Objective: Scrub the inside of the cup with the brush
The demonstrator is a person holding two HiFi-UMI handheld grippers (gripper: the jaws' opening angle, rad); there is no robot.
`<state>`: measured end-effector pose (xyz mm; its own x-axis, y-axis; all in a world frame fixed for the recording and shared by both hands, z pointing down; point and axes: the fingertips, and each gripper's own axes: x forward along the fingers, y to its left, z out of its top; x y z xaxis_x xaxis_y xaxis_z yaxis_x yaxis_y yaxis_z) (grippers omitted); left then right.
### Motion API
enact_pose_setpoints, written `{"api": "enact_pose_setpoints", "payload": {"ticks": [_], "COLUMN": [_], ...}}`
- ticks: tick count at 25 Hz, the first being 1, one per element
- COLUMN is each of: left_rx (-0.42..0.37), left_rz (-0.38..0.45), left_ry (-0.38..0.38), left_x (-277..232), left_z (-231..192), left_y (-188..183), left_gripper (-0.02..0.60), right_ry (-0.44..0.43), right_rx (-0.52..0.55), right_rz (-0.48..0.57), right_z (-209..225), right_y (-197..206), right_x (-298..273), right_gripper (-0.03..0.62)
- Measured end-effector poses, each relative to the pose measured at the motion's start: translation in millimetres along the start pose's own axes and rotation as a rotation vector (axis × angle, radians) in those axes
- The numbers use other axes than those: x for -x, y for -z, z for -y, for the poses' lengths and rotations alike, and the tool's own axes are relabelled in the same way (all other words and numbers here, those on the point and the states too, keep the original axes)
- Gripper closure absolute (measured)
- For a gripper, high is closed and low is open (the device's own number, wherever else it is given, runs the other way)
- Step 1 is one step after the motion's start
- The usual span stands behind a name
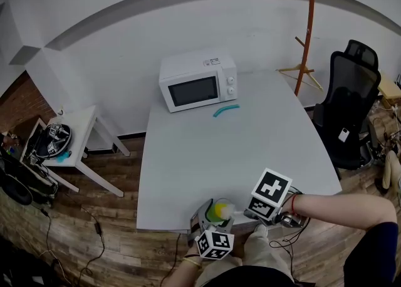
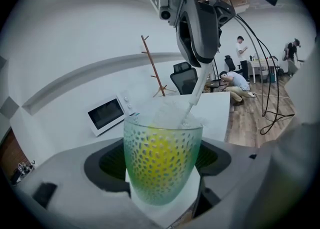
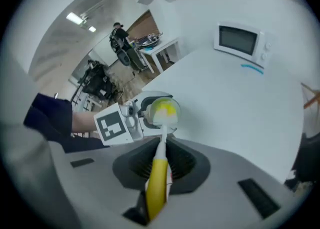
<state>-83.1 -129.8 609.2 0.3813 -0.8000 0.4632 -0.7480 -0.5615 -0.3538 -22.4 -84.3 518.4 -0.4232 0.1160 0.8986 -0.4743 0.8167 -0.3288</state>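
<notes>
Cup (image 2: 162, 158): translucent, green-tinted, dimpled, narrower toward the base. It stands upright between the jaws of the left tool (image 2: 160, 172), which are closed against its sides. In the head view it is at the near edge of the surface (image 1: 232, 148), close to the person. Whether its base rests on anything cannot be determined.

Brush (image 3: 156, 188): the right tool (image 3: 160, 160) is clamped on the yellow handle. The thin white shaft runs forward and the head sits inside the cup, at or just below the rim.

Probable faults from this state:

- Cup slip. The wall tapers and is probably smooth. Sideways scrubbing force can tilt the cup or work it out of the jaws.
- Drop. The cup is at the surface edge, so a lost grip likely sends it to the floor.
- Handle rotation. The rounded handle may turn or slide in the jaws under load, so the head loses contact with the wall.
- Shaft flex. Heavy pressure may bend the thin shaft.
- Rim catch. A long outward stroke can snag the head on the rim and pull the cup along.
</notes>
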Motion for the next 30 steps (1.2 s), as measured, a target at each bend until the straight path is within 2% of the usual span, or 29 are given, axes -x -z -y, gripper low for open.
{"api": "enact_pose_setpoints", "payload": {"ticks": [8,12,15,20,25,30], "left_rx": [-0.006,-0.012,-0.023,0.008,0.114,0.306], "left_rz": [0.003,0.003,0.0,0.003,-0.002,0.016], "left_ry": [-0.016,-0.014,-0.008,-0.008,-0.003,0.005], "left_x": [2.6,1.3,-2.8,-8.5,-17.1,-30.9], "left_z": [-6.8,-8.6,-6.4,-8.8,-16.7,-29.6], "left_y": [0.5,-0.3,-1.0,1.2,9.6,10.2], "left_gripper": [0.186,0.186,0.186,0.186,0.186,0.186], "right_ry": [-0.12,-0.141,-0.109,0.031,0.138,0.164], "right_rx": [-0.241,-0.3,-0.253,-0.022,0.156,0.156], "right_rz": [0.043,0.055,0.053,0.056,0.124,0.216], "right_z": [-7.6,-7.6,-3.8,1.4,1.6,15.9], "right_y": [-2.3,-2.9,-0.7,-0.8,-2.7,4.5], "right_x": [-1.6,-1.2,-0.5,3.6,23.0,47.0], "right_gripper": [0.545,0.545,0.546,0.545,0.546,0.545]}}
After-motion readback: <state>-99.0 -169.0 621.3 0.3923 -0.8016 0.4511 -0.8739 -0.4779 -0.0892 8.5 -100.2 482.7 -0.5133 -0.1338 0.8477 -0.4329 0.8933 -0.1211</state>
